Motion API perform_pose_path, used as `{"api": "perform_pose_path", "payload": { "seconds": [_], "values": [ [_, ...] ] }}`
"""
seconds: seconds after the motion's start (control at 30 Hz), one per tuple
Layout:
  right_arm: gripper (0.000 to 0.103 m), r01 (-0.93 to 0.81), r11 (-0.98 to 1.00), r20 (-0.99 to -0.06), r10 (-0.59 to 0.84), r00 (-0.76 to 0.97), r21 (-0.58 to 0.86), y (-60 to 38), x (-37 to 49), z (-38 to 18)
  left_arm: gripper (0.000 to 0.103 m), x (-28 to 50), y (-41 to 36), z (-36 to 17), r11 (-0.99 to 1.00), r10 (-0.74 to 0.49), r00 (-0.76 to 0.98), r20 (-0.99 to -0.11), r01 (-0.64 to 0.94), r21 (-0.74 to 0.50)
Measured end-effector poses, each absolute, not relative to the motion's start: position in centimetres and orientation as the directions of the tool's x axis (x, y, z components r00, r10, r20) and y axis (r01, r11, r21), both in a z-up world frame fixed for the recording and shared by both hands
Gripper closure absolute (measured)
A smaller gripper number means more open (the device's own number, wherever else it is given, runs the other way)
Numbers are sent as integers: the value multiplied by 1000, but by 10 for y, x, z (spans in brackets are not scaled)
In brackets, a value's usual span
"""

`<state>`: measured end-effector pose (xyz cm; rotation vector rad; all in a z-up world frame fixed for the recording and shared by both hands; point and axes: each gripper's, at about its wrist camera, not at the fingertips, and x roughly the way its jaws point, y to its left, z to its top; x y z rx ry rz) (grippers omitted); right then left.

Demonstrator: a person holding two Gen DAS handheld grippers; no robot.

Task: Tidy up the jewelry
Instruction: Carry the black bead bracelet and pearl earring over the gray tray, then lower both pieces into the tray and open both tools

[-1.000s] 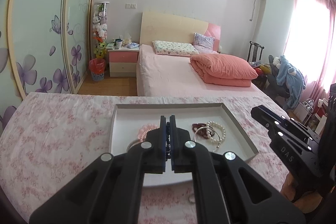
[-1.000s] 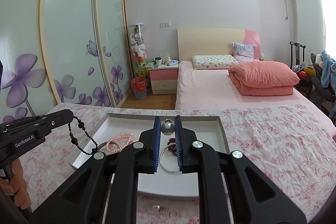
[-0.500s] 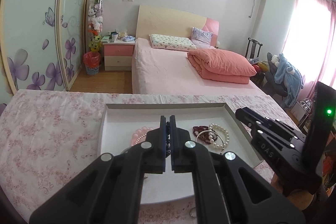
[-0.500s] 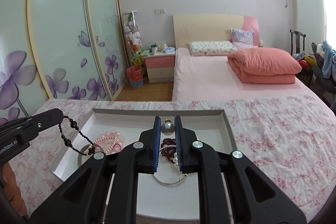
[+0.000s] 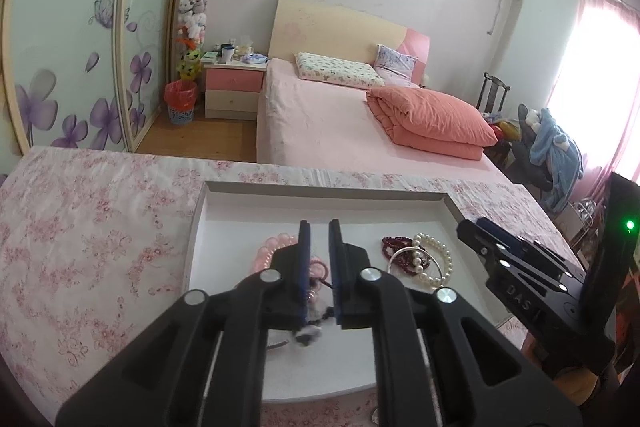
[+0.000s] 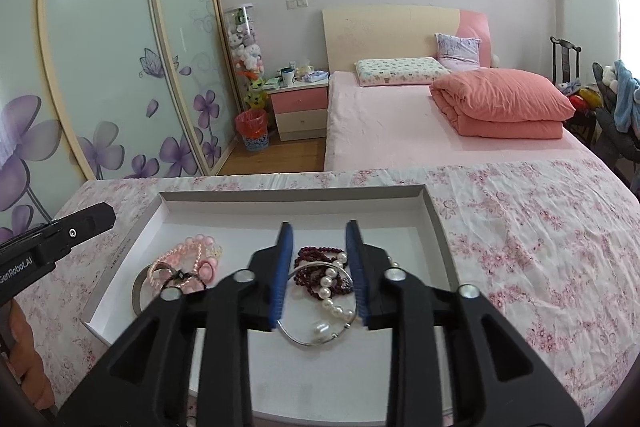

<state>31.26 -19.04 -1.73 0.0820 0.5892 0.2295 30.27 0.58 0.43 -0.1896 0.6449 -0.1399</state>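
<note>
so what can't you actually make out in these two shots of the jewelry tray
- Left wrist view: the black bead bracelet under the left gripper is motion-blurred; whether it has landed in the shallow white tray is unclear.
- Right wrist view: the grey metal bangle is partly covered by the pink bead bracelets and the right gripper.
- Right wrist view: the tray's near edge is hidden behind that gripper's arms.
- Left wrist view: a small shiny item at the bottom edge is cut off.

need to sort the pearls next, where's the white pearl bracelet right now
In the right wrist view the white pearl bracelet lies in the white tray, right of centre, draped over the dark red bead bracelet and silver bangle.
</note>
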Motion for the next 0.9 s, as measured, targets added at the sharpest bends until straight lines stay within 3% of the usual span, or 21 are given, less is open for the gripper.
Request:
{"api": "perform_pose_path", "payload": {
  "seconds": [0.9],
  "values": [
    [73,-211,971,-566,239,789,116,-199,282,-29,81,279,1,-19,978,-188,750,-634,84,-191]
  ]
}}
